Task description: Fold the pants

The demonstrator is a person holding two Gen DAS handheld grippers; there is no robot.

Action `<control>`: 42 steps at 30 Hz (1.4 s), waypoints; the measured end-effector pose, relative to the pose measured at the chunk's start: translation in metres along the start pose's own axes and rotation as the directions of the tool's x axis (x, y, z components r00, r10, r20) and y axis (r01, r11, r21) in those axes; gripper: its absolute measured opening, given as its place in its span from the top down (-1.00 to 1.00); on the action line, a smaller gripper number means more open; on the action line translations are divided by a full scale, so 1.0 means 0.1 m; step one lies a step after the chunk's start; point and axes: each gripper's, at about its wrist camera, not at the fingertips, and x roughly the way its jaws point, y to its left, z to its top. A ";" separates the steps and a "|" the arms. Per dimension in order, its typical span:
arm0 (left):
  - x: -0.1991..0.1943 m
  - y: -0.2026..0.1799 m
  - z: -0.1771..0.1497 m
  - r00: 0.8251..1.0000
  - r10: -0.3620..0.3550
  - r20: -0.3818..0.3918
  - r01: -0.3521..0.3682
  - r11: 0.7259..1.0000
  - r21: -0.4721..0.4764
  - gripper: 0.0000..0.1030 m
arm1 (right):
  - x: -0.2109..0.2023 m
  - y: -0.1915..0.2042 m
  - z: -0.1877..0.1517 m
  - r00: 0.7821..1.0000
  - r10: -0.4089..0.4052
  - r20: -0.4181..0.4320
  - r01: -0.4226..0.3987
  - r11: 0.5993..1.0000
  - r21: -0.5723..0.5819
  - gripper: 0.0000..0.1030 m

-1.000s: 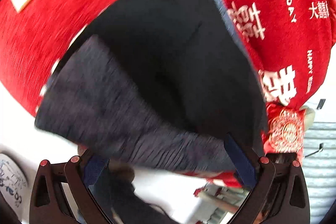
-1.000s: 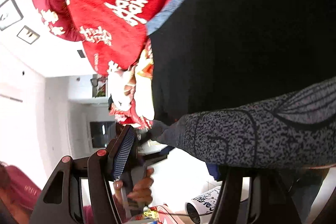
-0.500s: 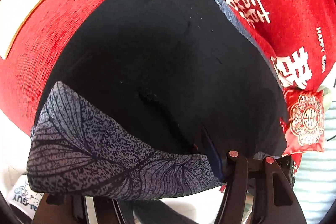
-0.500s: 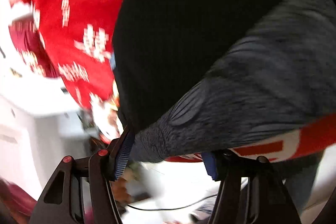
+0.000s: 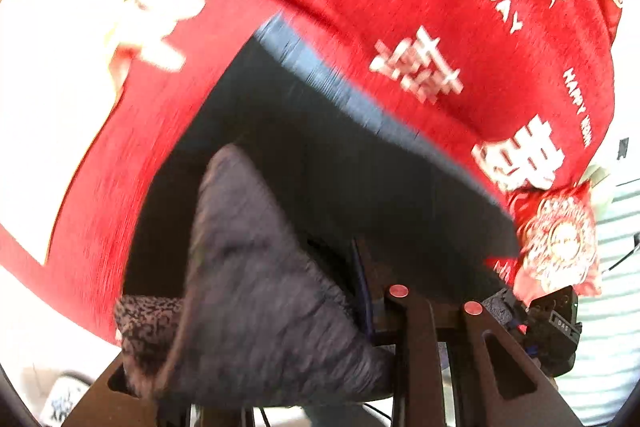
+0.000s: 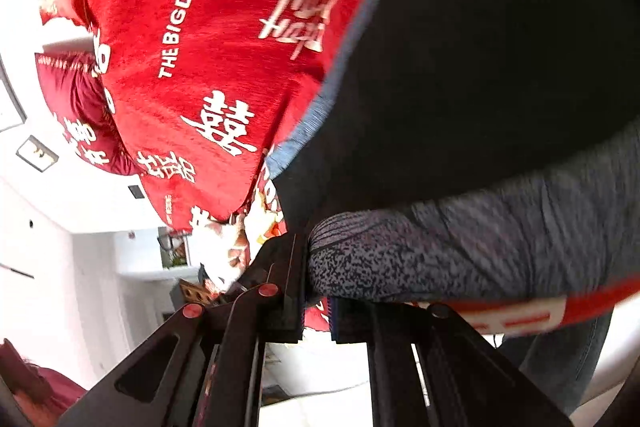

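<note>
My right gripper (image 6: 316, 291) is clamped on the speckled grey waistband (image 6: 460, 255) of the black pants (image 6: 480, 75), which lie on a red bedspread (image 6: 224, 39) with white lettering.

Both grippers black plastic: left gripper (image 5: 368, 311) and right gripper (image 6: 316, 311) with red round screw caps, dark-blue finger pads.
</note>
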 end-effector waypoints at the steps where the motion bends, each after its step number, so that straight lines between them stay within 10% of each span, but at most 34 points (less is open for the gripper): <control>1: 0.04 -0.06 0.13 1.000 0.000 0.013 0.000 1.000 0.004 0.41 | 0.01 0.07 0.13 1.000 -0.006 -0.016 0.005 1.000 -0.015 0.82; 12: 1.09 -0.23 1.25 0.977 0.205 0.065 -0.206 0.979 0.003 0.40 | 1.02 0.35 1.91 0.955 -0.203 -0.217 0.174 0.974 -0.146 0.75; 19: 1.48 -0.22 1.39 0.952 0.301 0.052 -0.302 0.953 0.015 0.38 | 1.48 -0.13 2.31 0.918 -0.254 -0.303 0.238 0.967 -0.087 0.74; 22: 1.20 -0.26 1.37 0.952 0.301 0.047 -0.302 0.953 0.008 0.23 | 1.38 0.01 2.24 0.907 -0.276 -0.318 0.245 0.960 -0.134 0.22; 23: 1.04 -0.29 1.34 0.945 0.321 0.067 -0.322 0.947 0.006 -0.10 | 1.33 0.09 2.22 0.907 -0.280 -0.314 0.243 0.958 -0.154 -0.20; 25: 0.76 -0.33 1.30 0.912 0.387 0.133 -0.391 0.921 0.001 -0.37 | 1.18 0.29 2.13 0.919 -0.265 -0.294 0.216 0.958 -0.189 -0.38; 30: 0.51 -0.40 1.24 0.889 0.429 0.163 -0.436 0.900 0.009 -0.37 | 0.89 0.70 1.90 0.936 -0.253 -0.243 0.162 0.927 -0.339 -0.06; 34: 0.95 -0.56 1.10 0.890 0.445 0.100 -0.455 0.882 0.125 -0.37 | 1.30 0.80 1.71 0.876 -0.403 -0.266 0.228 0.831 -0.508 0.27; 39: 1.55 -0.43 1.04 0.823 0.555 0.118 -0.567 0.811 0.141 -0.49 | 1.74 0.59 1.83 0.801 -0.563 -0.203 0.341 0.708 -0.619 0.29; 40: 1.55 -0.44 1.03 0.801 0.584 0.131 -0.598 0.789 0.142 -0.66 | 1.74 0.50 1.94 0.791 -0.579 -0.196 0.369 0.707 -0.603 0.48; 42: 1.51 -0.39 1.01 0.810 0.578 0.100 -0.587 0.800 0.124 -0.66 | 1.60 0.42 2.09 0.840 -0.491 -0.230 0.336 0.805 -0.489 0.48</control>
